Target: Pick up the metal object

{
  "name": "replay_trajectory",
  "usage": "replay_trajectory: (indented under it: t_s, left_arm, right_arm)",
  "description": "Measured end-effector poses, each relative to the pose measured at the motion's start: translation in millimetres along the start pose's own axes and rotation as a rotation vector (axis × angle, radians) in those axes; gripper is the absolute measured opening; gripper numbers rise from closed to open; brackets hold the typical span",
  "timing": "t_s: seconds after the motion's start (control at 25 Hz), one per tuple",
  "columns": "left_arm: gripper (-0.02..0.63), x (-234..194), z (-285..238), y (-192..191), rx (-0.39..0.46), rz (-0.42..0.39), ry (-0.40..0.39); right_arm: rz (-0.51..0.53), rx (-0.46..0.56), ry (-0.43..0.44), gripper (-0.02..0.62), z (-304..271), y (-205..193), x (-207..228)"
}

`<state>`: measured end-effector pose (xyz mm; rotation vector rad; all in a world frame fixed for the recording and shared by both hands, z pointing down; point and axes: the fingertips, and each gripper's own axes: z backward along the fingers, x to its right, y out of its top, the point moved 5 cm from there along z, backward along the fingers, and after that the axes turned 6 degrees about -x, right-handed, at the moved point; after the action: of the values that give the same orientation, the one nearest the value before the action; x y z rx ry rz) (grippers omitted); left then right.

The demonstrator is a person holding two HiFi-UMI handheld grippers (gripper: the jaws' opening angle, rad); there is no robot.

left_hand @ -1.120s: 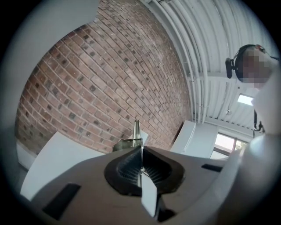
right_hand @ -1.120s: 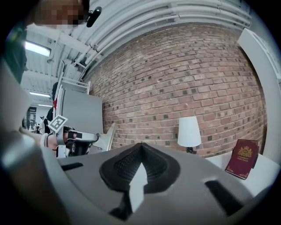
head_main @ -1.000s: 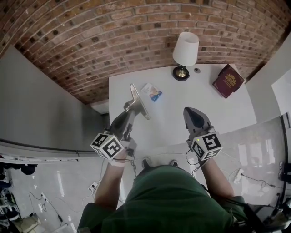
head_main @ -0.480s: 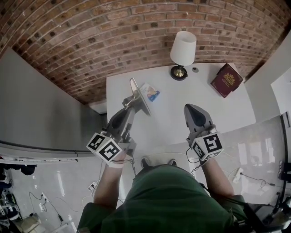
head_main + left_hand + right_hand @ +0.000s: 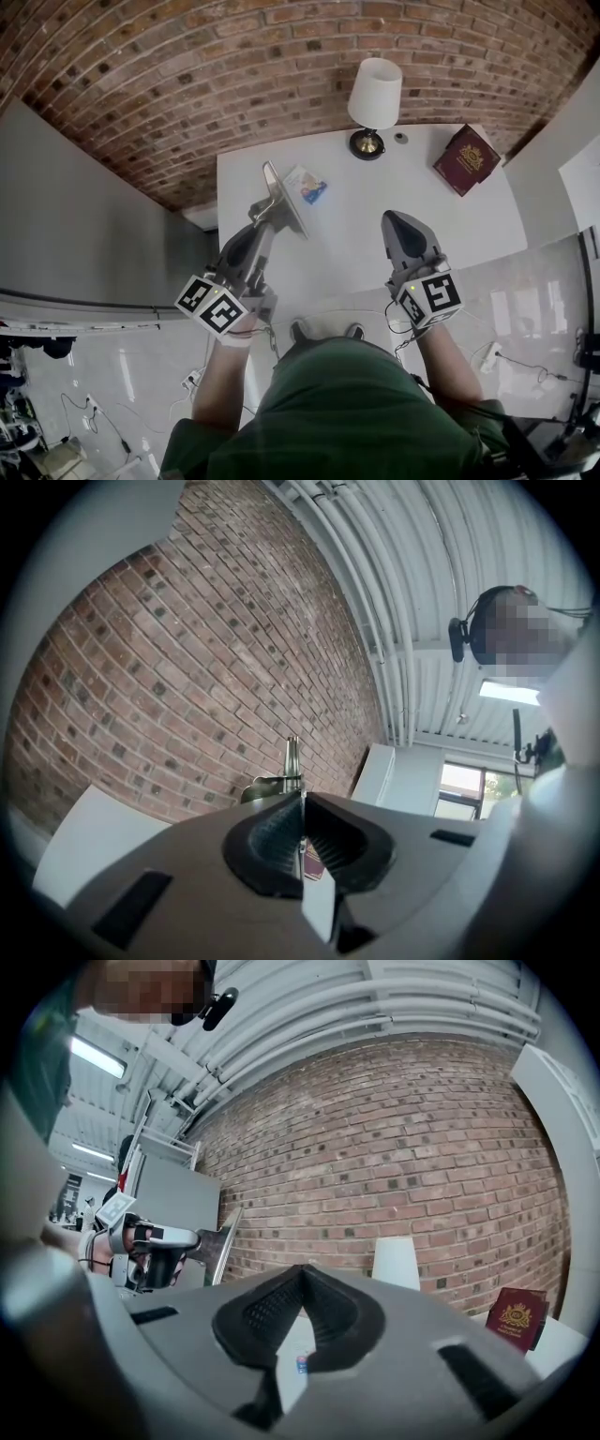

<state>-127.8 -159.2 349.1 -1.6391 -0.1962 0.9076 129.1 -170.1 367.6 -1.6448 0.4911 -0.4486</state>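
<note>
The left gripper, centre-left in the head view, has its jaws clenched on the metal object, a flat plate with a short stem. The object stands on edge, raised above the left part of the white table. In the left gripper view its thin edge rises just past the closed jaw tips, against the brick wall. The right gripper, centre-right, hangs over the table with its jaws pressed together and nothing between them. A lamp stands at top centre, a red book lies to its right, and a small packet lies just beside the object.
</note>
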Motion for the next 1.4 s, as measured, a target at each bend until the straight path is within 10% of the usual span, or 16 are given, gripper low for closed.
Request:
replay_trajectory:
  t_s: [1.4]
  left_arm:
    - [0.009, 17.4, 11.6, -4.6, -0.004, -0.019, -0.02]
  right_arm:
    - [0.003, -0.007, 0.004, 0.0, 21.0, -3.1, -4.5]
